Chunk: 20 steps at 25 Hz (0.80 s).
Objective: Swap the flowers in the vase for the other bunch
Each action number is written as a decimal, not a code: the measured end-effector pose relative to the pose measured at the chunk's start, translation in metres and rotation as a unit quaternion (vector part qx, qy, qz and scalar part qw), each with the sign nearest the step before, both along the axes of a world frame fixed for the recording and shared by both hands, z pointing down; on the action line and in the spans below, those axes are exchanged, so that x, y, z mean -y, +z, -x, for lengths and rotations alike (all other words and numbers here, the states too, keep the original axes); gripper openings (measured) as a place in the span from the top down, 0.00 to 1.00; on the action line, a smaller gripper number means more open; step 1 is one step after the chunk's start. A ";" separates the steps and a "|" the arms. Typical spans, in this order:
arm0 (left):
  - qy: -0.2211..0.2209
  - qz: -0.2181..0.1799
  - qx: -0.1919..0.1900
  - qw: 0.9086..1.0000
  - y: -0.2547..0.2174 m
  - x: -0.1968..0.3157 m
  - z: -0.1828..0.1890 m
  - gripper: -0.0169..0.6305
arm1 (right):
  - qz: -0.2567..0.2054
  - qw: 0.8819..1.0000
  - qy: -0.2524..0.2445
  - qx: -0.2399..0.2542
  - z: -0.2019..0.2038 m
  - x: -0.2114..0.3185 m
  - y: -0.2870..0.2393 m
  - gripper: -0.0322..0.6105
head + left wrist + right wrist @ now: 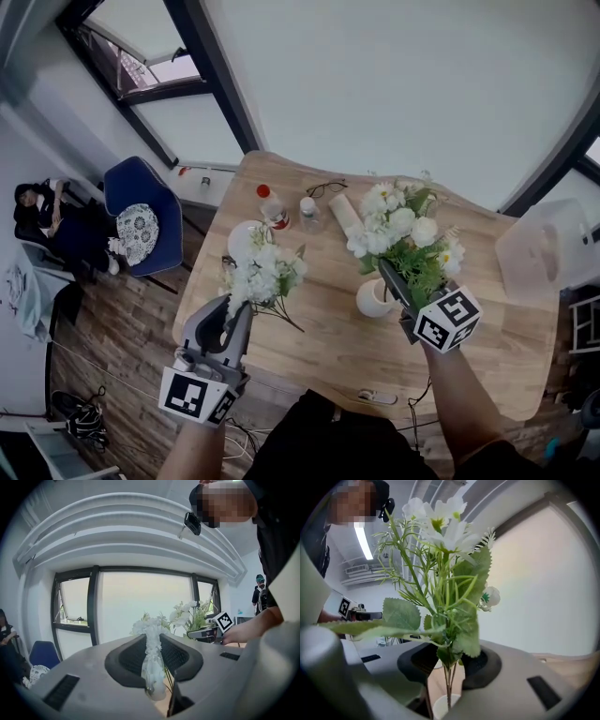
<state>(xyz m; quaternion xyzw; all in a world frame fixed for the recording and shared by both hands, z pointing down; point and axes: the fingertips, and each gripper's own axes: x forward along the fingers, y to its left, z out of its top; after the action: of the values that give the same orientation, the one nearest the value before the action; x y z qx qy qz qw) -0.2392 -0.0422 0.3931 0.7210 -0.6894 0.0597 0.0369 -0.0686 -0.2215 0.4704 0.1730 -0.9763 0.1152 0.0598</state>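
Left gripper [235, 317], 7 o'clock, clamped on white bunch [259, 274]; right gripper [387, 274], 4 o'clock, jaws slightly apart around leafy bunch [405, 231] in vase [371, 300].

Materials and finishes
Your table [328, 361] is matt grained wood; the vase [372, 300] smooth, glossy white; the white bunch [258, 272] cloth-like; the left gripper [239, 311] shell matt grey plastic.

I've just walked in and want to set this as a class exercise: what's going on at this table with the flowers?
A person works at a wooden table with a gripper in each hand. The left gripper is shut on a bunch of white flowers, held apart from the vase. The right gripper has its jaws apart around the stems of a green-and-white bunch, and those stems reach down into the white vase. Whether that bunch is going in or coming out cannot be told.
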 end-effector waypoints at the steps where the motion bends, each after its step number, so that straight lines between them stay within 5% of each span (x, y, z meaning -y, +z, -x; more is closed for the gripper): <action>1: 0.001 0.000 -0.001 1.000 0.000 0.000 0.000 0.85 | 0.004 1.000 -0.001 -0.006 0.001 0.000 0.001 0.76; 20: 0.011 -0.026 -0.013 1.000 -0.008 -0.015 -0.005 0.85 | 0.066 0.992 -0.010 -0.105 -0.013 -0.024 0.016 0.51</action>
<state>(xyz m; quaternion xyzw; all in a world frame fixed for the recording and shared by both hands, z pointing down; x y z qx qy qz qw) -0.2345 -0.0276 0.3855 0.7296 -0.6825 0.0333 0.0263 -0.0559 -0.1972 0.4866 0.1702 -0.9565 0.1602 0.1747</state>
